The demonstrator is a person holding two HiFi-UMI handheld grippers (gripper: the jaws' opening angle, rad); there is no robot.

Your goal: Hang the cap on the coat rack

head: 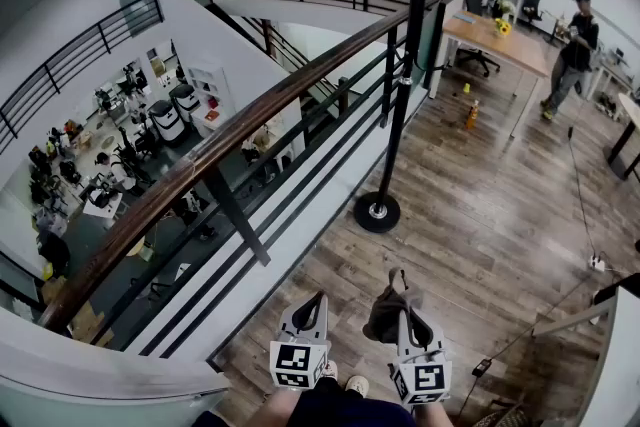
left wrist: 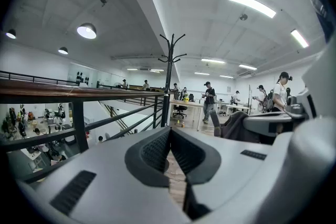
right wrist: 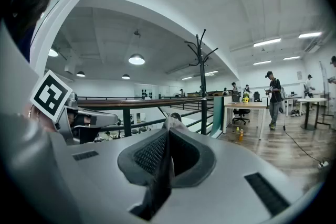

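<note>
Fabric of the cap (head: 384, 315) sits pinched in the right tongs (right wrist: 168, 134), likely for carrying to the coat rack (head: 402, 115) ahead, while the left tongs (left wrist: 169, 134) ride pressed together, empty.

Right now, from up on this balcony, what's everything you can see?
coat rack: one, black, on the wood floor beside the railing
railing: one, brown handrail on black bars, along the floor's edge
cap: one, dark, hanging from the right gripper
desk: one, wooden, beyond the rack
bottle: one, yellow, on the floor by the desk
person in black: one, beside the desk
left gripper: one, grey, shut, empty
right gripper: one, grey, shut on the cap
</note>
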